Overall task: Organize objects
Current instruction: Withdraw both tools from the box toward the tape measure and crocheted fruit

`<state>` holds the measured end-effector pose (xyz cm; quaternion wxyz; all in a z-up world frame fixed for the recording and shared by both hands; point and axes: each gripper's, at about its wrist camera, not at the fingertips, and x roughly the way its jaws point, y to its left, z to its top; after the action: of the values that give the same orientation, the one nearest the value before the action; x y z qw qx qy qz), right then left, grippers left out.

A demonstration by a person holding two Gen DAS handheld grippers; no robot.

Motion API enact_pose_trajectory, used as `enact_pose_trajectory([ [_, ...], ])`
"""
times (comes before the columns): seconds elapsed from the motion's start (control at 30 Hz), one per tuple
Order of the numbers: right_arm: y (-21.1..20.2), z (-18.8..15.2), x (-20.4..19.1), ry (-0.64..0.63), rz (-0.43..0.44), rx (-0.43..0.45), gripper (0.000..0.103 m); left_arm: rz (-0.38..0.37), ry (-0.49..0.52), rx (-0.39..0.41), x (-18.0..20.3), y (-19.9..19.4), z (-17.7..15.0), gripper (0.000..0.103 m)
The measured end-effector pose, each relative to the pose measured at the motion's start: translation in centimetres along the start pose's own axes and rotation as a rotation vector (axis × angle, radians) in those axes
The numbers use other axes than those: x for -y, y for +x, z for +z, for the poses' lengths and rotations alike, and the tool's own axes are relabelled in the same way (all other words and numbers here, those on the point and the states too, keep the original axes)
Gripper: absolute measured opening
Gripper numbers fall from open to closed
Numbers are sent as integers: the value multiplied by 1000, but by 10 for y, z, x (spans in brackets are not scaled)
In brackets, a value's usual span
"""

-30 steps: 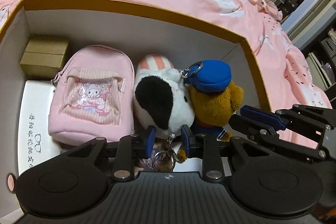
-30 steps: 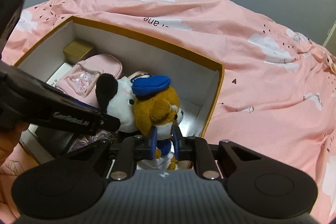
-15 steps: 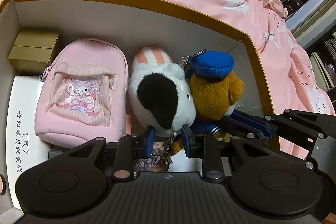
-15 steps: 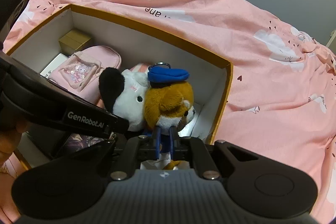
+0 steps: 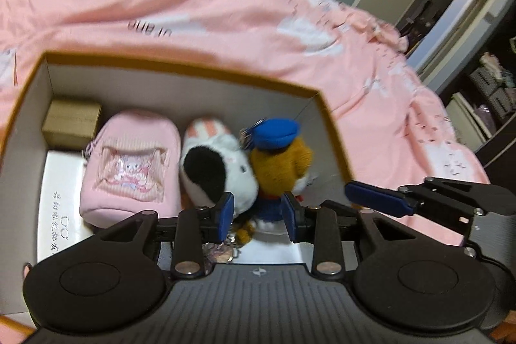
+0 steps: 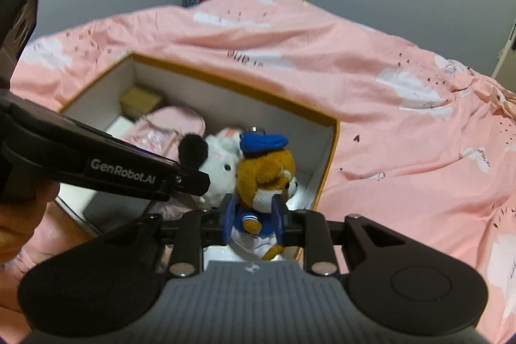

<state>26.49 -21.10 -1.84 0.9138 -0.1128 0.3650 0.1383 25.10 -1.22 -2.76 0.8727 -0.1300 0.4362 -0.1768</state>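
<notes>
An open box with an orange rim (image 5: pixel 180 66) sits on the pink bed and shows in the right wrist view too (image 6: pixel 232 79). Inside stand a brown plush dog with a blue cap (image 5: pixel 280 160) (image 6: pixel 267 173), a white plush with a black ear (image 5: pixel 219 173) (image 6: pixel 219 163), a pink mini backpack (image 5: pixel 129 163) and a small gold box (image 5: pixel 72 121). My left gripper (image 5: pixel 258 215) is open and empty, just in front of the two plushes. My right gripper (image 6: pixel 253 218) is open, its pads on either side of the brown dog's blue body.
A white flat case with printed characters (image 5: pixel 58 182) lies at the box's left. A keyring charm (image 5: pixel 222 250) lies by the left fingers. The pink duvet (image 6: pixel 403 134) surrounds the box. A doorway and shelves (image 5: pixel 467 21) stand at the right.
Both grippers pulled back and up from the box. The right gripper's jaws, closed narrowly on the brown dog half a second ago, have opened wider; the dog stands in the box.
</notes>
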Motion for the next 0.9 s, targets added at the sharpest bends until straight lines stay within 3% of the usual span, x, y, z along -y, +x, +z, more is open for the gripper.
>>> enact_pose_trajectory([
  [0.13, -21, -5, -5, 25, 1, 49, 35, -7, 58, 56, 13, -27, -7, 38],
  [0.4, -64, -26, -15, 128, 28, 105, 40, 2, 177, 85, 39, -67, -27, 38],
  [0.6, -73, -55, -25, 218, 46, 50, 41, 35, 181, 38, 35, -80, -58, 39],
  [0.9, -70, -105, -39, 305, 65, -71, 41, 2, 61, -86, 4, -85, -110, 39],
])
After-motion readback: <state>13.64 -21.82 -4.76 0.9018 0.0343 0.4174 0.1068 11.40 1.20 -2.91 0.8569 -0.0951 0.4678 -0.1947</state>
